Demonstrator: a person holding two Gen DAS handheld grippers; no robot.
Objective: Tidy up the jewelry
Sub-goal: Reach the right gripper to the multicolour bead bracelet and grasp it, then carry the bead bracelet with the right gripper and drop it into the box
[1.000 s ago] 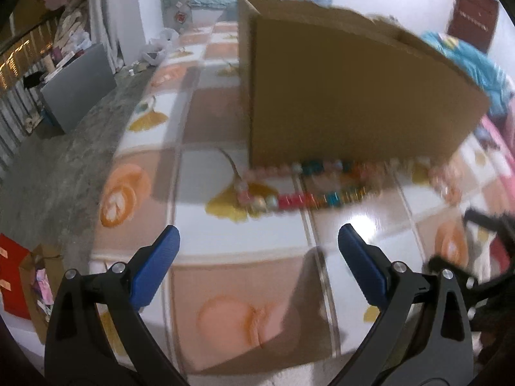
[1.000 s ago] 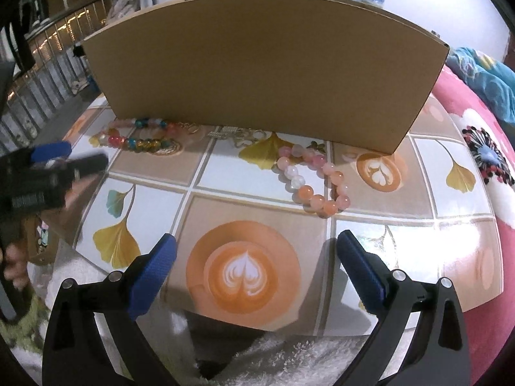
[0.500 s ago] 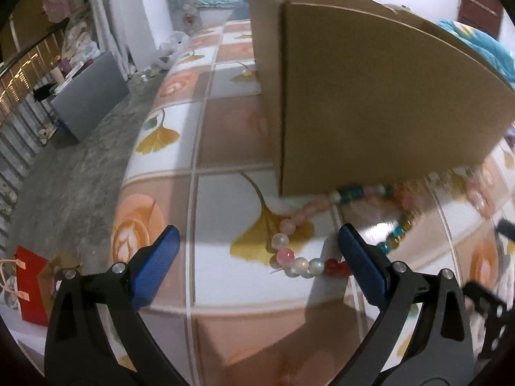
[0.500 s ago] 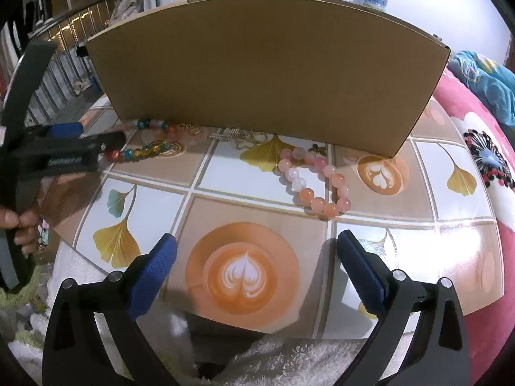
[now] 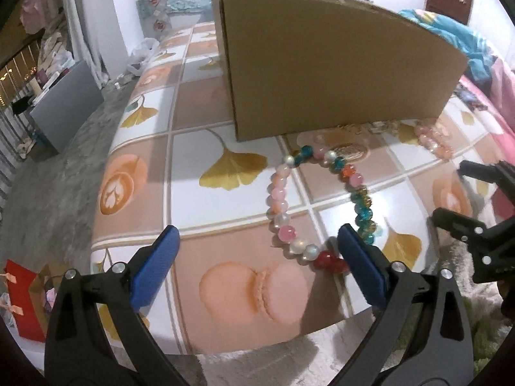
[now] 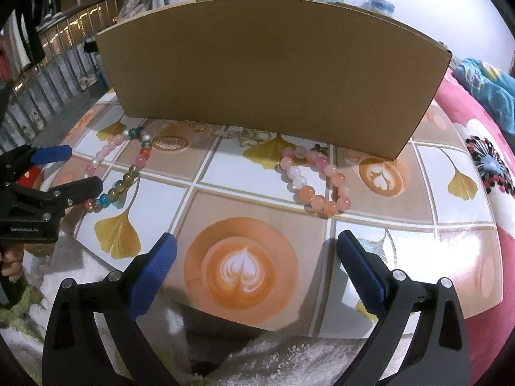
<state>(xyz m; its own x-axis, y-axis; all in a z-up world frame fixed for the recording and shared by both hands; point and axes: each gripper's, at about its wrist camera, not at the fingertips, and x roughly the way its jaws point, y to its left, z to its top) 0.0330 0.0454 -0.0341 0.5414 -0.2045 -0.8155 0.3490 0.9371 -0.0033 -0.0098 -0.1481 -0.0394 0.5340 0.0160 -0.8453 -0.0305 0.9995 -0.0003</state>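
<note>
Cardboard box (image 6: 273, 74) stands just behind pink bracelet (image 6: 317, 181) and multicoloured bracelet (image 5: 322, 206).

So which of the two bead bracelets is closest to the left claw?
The multicoloured bracelet, with teal, amber and red beads: its red end lies right by the open left claw. The all-pink-and-peach bracelet lies farther right, before the cardboard box.

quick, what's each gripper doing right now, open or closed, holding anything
left gripper: open, holding nothing, its fingers around the near end of the multicolour bead bracelet.
right gripper: open, holding nothing.
</note>
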